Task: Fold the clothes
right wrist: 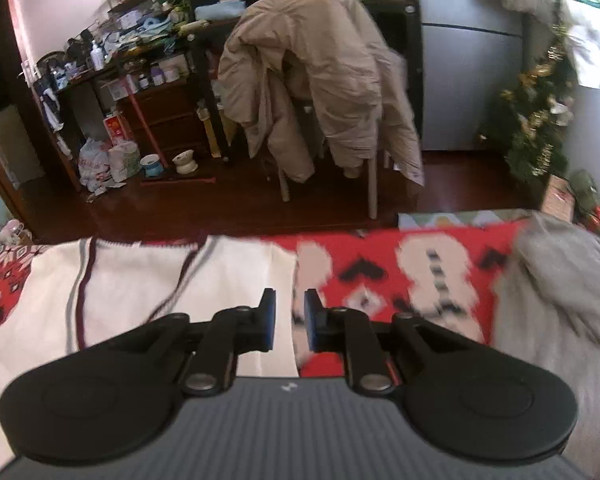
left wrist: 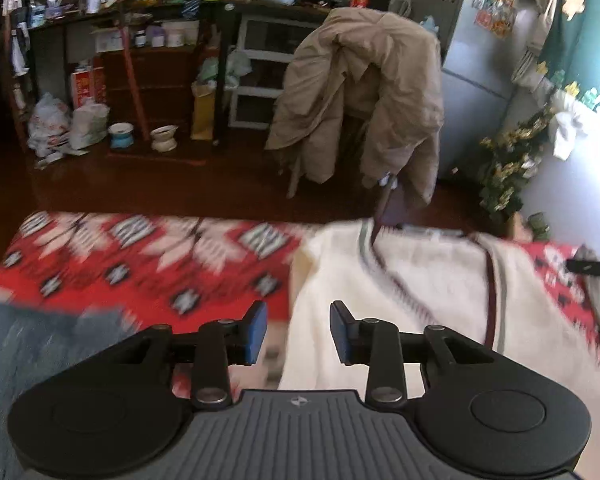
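Spreading across the lower half of both views, a red patterned blanket (left wrist: 148, 256) covers the surface beneath the work; whether that surface is a bed or a table cannot be told. On it lies a cream knit sweater (right wrist: 140, 280) with dark and grey stripes at the neckline, laid flat, its neck toward the far edge. In the right wrist view the sweater's right edge runs just under the tongs' gap; in the left wrist view its left edge does the same. A grey garment (right wrist: 560, 300) is heaped on the blanket to the right of the sweater, apart from it. A blue-grey cloth (left wrist: 40, 340), blurred, sits at the near left. Beyond the blanket, on a dark wood floor, a chair carries a tan coat (left wrist: 360, 88) draped over its back; cluttered shelves (left wrist: 120, 20) stand behind to the left, a pale fridge (right wrist: 468, 80) to the right. The left tongs (left wrist: 298, 332) hang spread apart above the sweater's left edge, gripping nothing. The right tongs (right wrist: 290, 320) show a narrow gap between the blue pads, nothing caught between them.
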A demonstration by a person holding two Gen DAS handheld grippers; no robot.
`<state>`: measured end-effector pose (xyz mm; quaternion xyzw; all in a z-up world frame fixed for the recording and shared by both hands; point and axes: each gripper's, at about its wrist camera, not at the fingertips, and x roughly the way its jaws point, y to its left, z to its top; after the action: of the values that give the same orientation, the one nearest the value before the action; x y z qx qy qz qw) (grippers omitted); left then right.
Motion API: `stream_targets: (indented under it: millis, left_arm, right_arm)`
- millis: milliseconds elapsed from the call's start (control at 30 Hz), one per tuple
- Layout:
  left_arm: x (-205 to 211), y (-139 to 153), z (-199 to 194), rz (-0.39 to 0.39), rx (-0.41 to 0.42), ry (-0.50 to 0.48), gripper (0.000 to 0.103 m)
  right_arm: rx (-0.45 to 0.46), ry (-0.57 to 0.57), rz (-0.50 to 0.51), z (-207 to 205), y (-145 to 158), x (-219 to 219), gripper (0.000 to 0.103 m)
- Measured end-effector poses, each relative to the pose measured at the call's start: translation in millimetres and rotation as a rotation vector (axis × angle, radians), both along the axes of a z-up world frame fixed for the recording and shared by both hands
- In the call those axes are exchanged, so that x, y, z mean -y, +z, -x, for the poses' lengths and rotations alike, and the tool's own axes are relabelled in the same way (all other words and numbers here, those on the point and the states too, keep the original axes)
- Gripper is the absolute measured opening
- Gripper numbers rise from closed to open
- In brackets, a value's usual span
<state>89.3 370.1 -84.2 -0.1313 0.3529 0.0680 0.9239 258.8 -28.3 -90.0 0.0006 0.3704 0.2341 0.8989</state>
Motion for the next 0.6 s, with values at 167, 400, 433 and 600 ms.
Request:
stream_targets:
  millis: [167, 400, 433, 600]
  left_arm:
    - [-3, -14, -52, 0.011, -0.048, -0.034, 0.041]
    - [-11, -29, -73, 0.026, -0.092, -0.003, 0.018]
    - [-13, -30, -73, 0.035, -0.087, -0.006, 0.014]
    - [-18, -25, -69, 0.058, -0.035, -0.033, 0.006]
  right_arm:
    - [-0.026, 0.024, 0.024, -47, -15, -27, 0.028]
    - [-0.053, 0.096, 0.086, -83, -42, -61, 0.028]
    - [-0.054, 0.108, 0.086, -84, -44, -63, 0.021]
    - [-0.005, 0.14, 0.112, -78, -45, -69, 0.003]
